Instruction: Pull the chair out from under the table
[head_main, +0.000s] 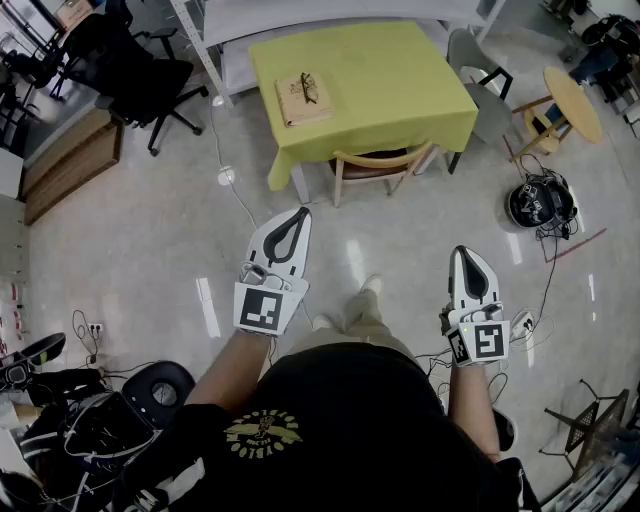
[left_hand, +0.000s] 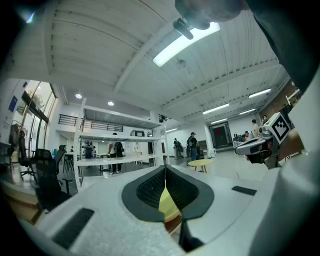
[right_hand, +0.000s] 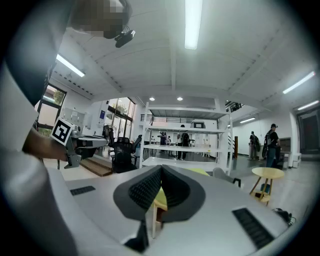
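A wooden chair (head_main: 382, 165) is tucked under a table with a yellow-green cloth (head_main: 400, 85); only its curved back and legs show in the head view. My left gripper (head_main: 301, 213) is shut with nothing in it, held level well short of the table, near the table's left corner. To its right my right gripper (head_main: 461, 251) is also shut and empty, farther back from the chair. In the left gripper view a sliver of yellow cloth (left_hand: 166, 206) shows through the closed jaws; the right gripper view shows the cloth (right_hand: 160, 198) and a table leg the same way.
A book with glasses (head_main: 303, 98) lies on the table. A grey chair (head_main: 478, 82) and a round wooden side table (head_main: 575, 103) stand at the right, a black helmet with cables (head_main: 538, 203) on the floor. Black office chairs (head_main: 130, 70) and white shelving (head_main: 300, 20) stand at the back left.
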